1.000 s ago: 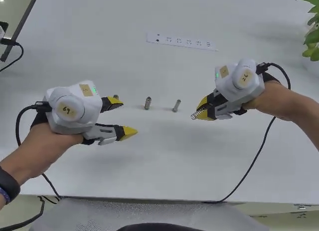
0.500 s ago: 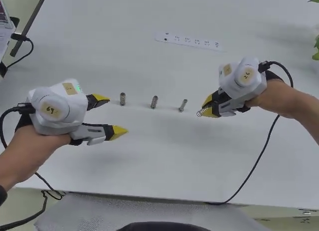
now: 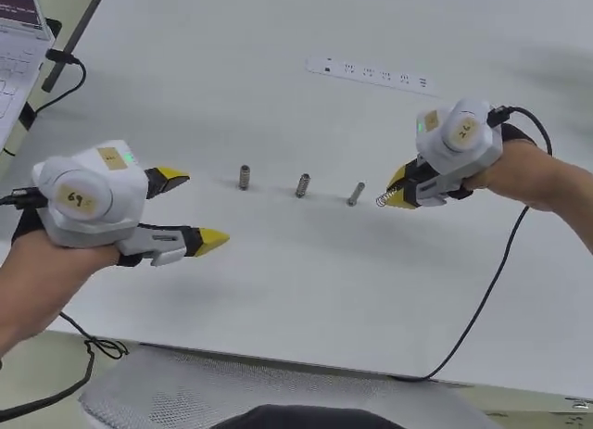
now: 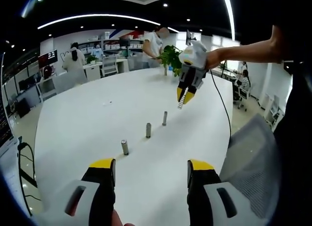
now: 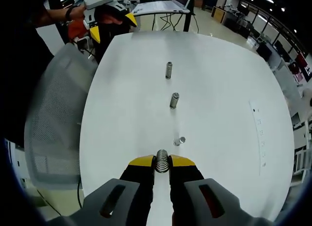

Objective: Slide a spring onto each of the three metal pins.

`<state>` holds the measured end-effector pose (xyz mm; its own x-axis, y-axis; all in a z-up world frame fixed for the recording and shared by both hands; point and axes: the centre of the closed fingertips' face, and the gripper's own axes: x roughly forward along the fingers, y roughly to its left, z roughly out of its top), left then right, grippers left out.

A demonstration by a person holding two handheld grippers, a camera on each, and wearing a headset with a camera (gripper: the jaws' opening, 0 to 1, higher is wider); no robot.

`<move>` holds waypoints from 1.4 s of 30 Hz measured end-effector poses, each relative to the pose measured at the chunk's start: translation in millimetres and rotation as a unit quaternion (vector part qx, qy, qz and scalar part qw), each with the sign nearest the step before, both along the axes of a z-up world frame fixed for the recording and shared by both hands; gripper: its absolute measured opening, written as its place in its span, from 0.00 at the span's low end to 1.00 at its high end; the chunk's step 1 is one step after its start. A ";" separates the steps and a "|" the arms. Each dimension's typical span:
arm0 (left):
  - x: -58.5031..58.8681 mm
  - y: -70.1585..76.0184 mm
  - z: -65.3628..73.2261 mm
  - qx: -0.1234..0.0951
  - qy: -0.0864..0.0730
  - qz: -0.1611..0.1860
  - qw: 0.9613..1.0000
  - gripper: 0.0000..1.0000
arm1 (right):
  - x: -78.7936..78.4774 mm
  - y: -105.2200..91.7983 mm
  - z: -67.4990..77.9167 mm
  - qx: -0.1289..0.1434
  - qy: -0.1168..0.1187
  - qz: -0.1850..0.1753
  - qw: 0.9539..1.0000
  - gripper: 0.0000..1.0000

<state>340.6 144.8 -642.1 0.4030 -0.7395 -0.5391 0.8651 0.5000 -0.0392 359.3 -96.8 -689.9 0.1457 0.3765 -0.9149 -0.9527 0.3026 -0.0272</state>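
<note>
Spring (image 5: 162,161): you hold it in the air just beside the bare pin, on the side away from the rest of the row. Its open end faces forward, out past the tips.
Right tongs (image 5: 162,162): closed to a narrow gap on the spring's coils, gripping only its rear part.
Bare pin (image 5: 179,140): the end pin of the row, standing on the table (image 3: 306,290) with nothing on it. It looks like the last one to fill.
Alignment risk: in the right gripper view the pin's top sits a little to one side of the spring's bore. If you push in from here, the coil's end will likely catch the pin's rim, and the spring may bend or spring out of the grip.
Tipping risk: I cannot tell whether the pin is fixed to the table. A sideways nudge from the tips could knock it over.
Squeeze risk: a harder pinch may flatten the coils and narrow the bore.
Other two pins (image 3: 302,185): next along from the bare pin, each apparently wearing a spring. An overshoot past the bare pin could strike the nearer one.
Left tongs (image 3: 190,207): wide open and empty, well beyond the far end of the row, so nothing steadies the bare pin.
</note>
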 end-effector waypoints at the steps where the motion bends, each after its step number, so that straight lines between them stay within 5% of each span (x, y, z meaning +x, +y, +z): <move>1: -0.3 1.5 -0.4 0.001 0.001 0.001 1.000 0.56 | 2.4 0.4 -0.1 -0.001 -0.001 0.000 1.000 0.09; 42: -0.4 34.9 2.6 0.003 0.008 0.047 0.999 0.58 | 39.2 11.6 -19.9 -0.029 0.001 0.019 0.999 0.09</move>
